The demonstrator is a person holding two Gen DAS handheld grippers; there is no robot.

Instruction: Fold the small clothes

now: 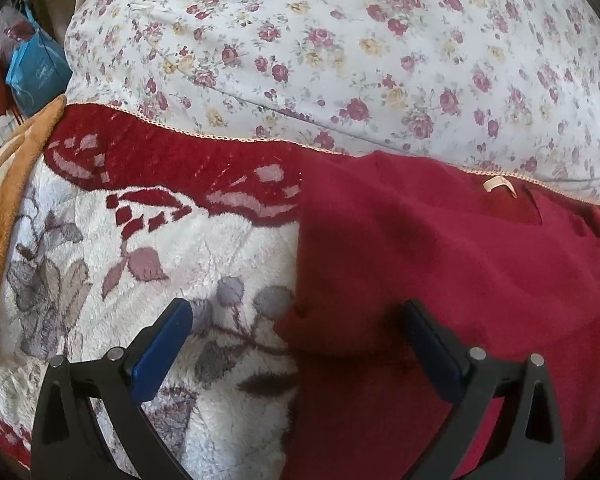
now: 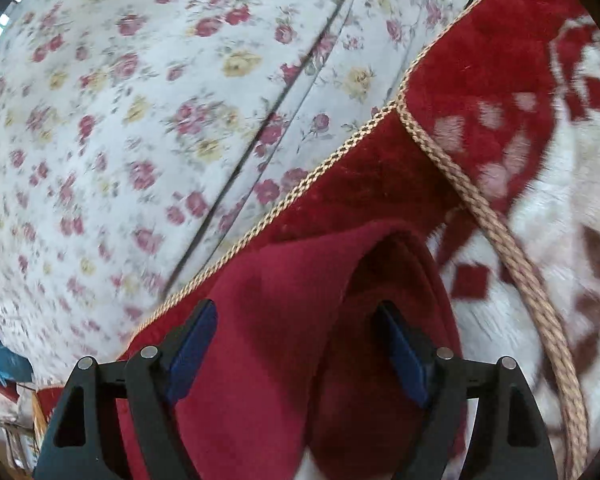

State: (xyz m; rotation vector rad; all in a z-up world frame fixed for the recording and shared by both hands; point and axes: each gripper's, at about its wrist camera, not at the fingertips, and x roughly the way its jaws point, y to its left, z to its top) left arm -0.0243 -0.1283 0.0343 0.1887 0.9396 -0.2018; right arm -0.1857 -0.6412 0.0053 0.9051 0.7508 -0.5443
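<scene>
A dark red small garment (image 1: 440, 264) lies on a fluffy white and red blanket (image 1: 148, 248), with a beige neck label (image 1: 498, 185) near its far edge. My left gripper (image 1: 296, 312) is open above the garment's left edge, one finger over the blanket, one over the cloth. In the right wrist view, my right gripper (image 2: 296, 312) is open with a folded part of the red garment (image 2: 300, 300) lying between its blue fingers; the jaws do not press it.
A floral bedsheet (image 1: 340, 48) covers the bed beyond the blanket's braided edge (image 2: 332, 156). An orange-brown blanket (image 1: 4, 216) lies at the left. A blue bag (image 1: 36, 68) sits off the bed's far left.
</scene>
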